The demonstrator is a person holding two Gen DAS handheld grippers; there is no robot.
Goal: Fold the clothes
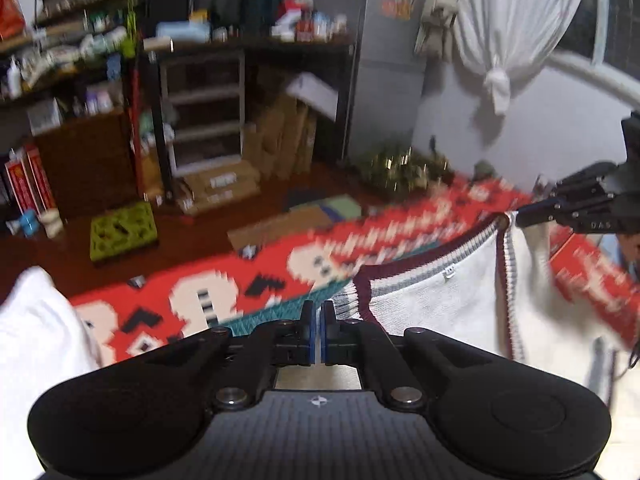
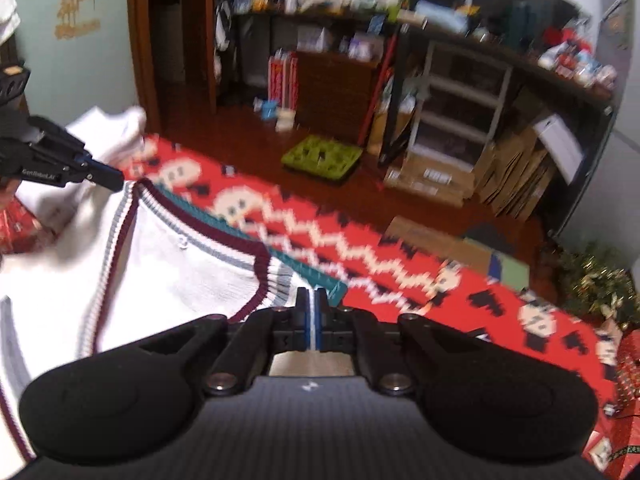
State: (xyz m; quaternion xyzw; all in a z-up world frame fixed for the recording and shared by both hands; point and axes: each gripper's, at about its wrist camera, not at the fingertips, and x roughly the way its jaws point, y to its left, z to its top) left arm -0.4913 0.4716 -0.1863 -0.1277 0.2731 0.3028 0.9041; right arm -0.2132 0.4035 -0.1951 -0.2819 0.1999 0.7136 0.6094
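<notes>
The left gripper (image 1: 319,312) has its jaws pressed together on the ribbed maroon-and-grey edge of a white sweater (image 1: 432,304), pinching it at one corner of the trim. The right gripper (image 2: 311,300) is likewise closed tight, its blue pads meeting on the same striped trim at the sweater's other corner, though motion blur makes the exact bite hard to judge. Between the two grips the sweater's edge hangs taut, and the white knit below it drapes down over a red patterned blanket (image 1: 224,300) that covers the surface beneath. A second white cloth (image 1: 36,320) lies bunched at the near left of that blanket. Beyond the blanket are a dark wooden floor (image 2: 248,128), a green tray (image 2: 320,158), stacked cardboard boxes (image 2: 516,184) and cluttered shelves (image 1: 72,52).
</notes>
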